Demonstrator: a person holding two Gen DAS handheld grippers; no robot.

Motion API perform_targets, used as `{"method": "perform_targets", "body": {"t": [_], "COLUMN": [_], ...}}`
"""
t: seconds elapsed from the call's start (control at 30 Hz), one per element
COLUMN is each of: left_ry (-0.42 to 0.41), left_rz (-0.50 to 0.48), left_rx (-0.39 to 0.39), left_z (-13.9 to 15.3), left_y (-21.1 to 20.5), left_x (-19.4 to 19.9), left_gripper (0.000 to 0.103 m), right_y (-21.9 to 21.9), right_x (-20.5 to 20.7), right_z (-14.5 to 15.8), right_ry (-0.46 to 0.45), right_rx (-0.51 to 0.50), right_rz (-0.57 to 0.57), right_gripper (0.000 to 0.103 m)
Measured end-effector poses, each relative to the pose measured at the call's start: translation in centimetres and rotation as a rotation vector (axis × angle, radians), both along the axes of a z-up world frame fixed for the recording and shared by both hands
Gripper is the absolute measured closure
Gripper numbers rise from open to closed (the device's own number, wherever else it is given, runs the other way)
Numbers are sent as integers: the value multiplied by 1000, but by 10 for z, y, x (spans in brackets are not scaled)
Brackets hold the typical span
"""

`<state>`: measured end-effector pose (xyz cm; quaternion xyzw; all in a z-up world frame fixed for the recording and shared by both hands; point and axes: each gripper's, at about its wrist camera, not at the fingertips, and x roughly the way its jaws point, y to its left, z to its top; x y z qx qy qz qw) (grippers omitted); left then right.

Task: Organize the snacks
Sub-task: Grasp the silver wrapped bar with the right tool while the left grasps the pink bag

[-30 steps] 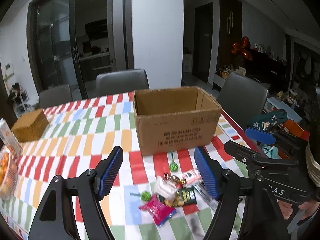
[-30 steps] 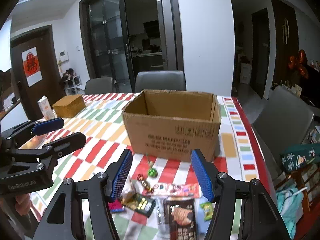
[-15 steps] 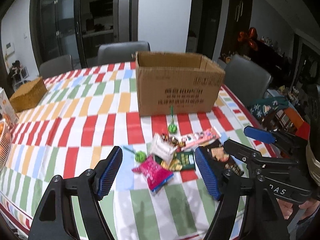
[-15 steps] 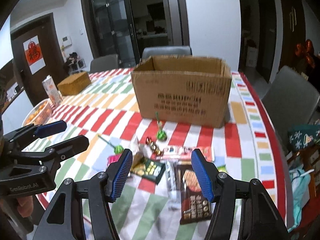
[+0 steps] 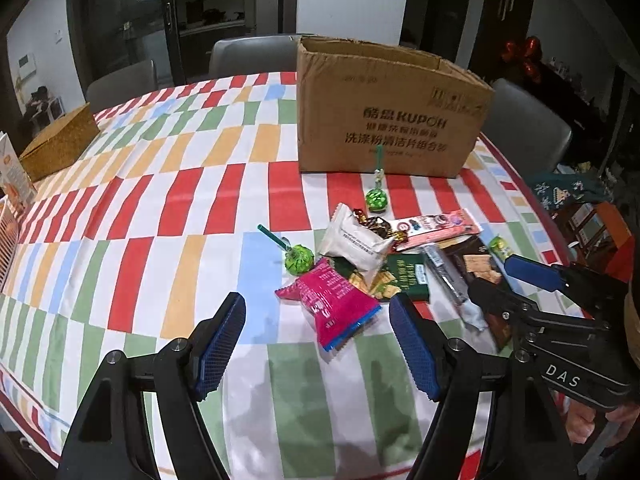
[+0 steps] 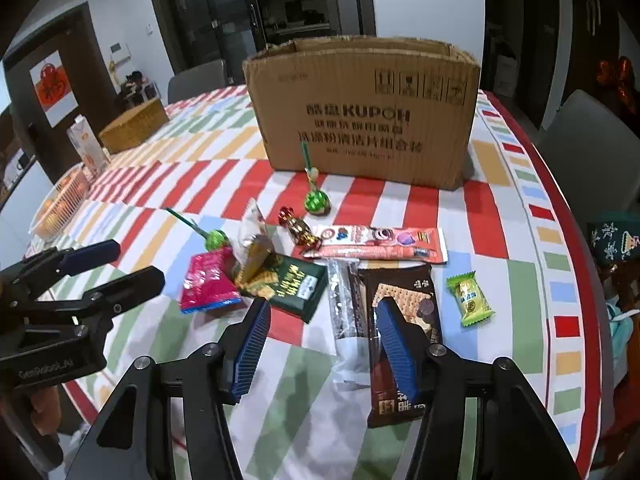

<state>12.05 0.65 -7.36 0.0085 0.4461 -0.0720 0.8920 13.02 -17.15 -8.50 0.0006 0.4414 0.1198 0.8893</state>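
Meanwhile, both jaws gape with nothing gripped: the left hand-held gripper (image 5: 316,344) below the pink packet (image 5: 332,300), the right hand-held gripper (image 6: 322,346), just narrowing, at the frame's bottom above the brown biscuit pack (image 6: 400,320).

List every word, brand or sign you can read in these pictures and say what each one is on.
"KUPOH": brown cardboard box, front face; the Chinese lines around it are too blurred to quote.
"DAS": black body of the right gripper.
"GenRobot.AI", faint: black body of the left gripper.
Dark green biscuit packet, long pink wrapper, brown cracker packet: print too small to read.
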Motion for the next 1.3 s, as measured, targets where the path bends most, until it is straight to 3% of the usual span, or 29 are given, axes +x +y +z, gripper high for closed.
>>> {"method": "perform_targets", "body": {"t": [0.3,0.77,0.97,1.13,1.3], "left_ry": [49,131,172,181,167], "left_rz": [10,39,52,47,39], "left_rx": [-8,-54,-80,-87,-90], "left_z": [-21,-50,-61,-65,-59], "left_y": [-5,-4,0,-1,-3], "left_x": [27,54,62,61,56], "left_gripper": [33,43,59,64,66], "right_y": [-3,0,8,6,4], "right_x": [17,35,44,50,49], "right_z": [-23,-40,-46,-53,-53], "right_ry": [59,94,108,125,126], "right_rx": [-3,-5,-7,1,6], "right_rz": [-13,-1,13,-5,-11], "right_gripper": [62,67,69,72,82]}}
